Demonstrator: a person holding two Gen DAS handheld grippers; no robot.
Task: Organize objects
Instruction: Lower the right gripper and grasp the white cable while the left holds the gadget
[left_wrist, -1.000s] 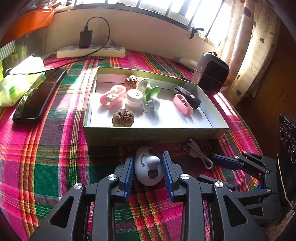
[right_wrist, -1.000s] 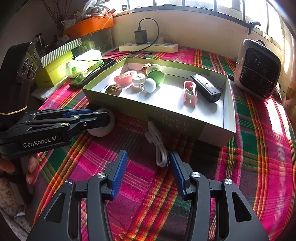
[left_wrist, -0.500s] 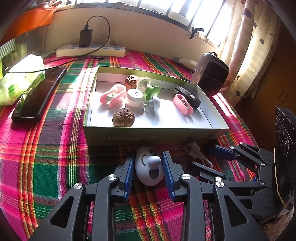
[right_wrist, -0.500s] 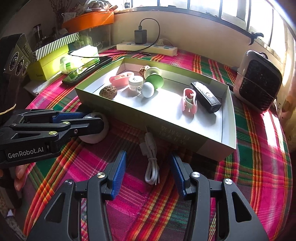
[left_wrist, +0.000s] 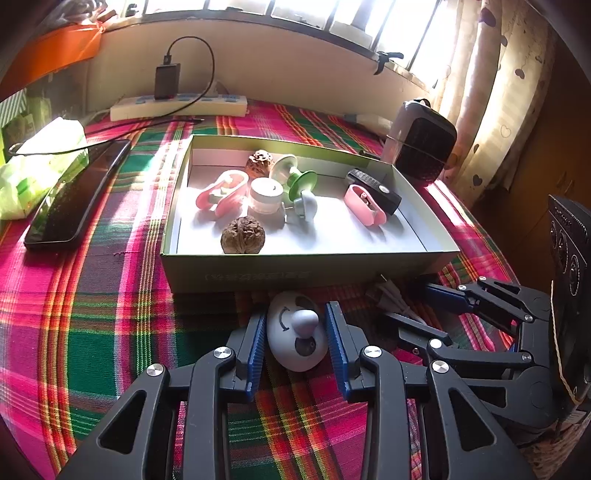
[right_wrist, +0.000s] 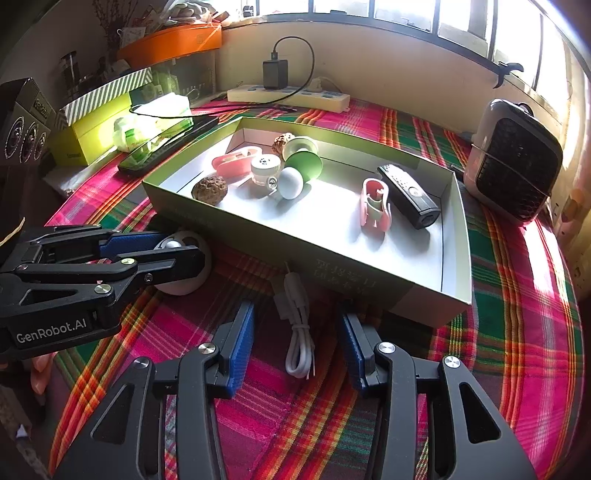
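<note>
white and soft, the bundled cable (right_wrist: 297, 332) is lying on the checked cloth (right_wrist: 517, 350), just in front of the green box (right_wrist: 280, 254). the right gripper (right_wrist: 297, 354) is closing in on it, one blue pad on each side, but the pads are not touching it yet. the cable looks light and bendy, so it may flop or come undone. the best place to pinch it is likely the middle, where the loops are tied together, not the plug end by the box wall.

the left gripper (left_wrist: 295, 339) is opening around a white egg-shaped gadget (left_wrist: 297, 339) with a little knob on top. the gadget is sitting on the cloth between the pads, and they seem to be just clear of it. it looks hard, smooth and a bit slippery, so the wide sides are likely best to hold.

inside the box are two walnuts (left_wrist: 243, 240), pink clips (left_wrist: 365, 205), a small jar (left_wrist: 265, 195), a green suction thing (left_wrist: 295, 177) and a black remote (left_wrist: 373, 188). the box wall is standing in the way, so things will need lifting over it. the two grippers are near each other and could bump.
</note>
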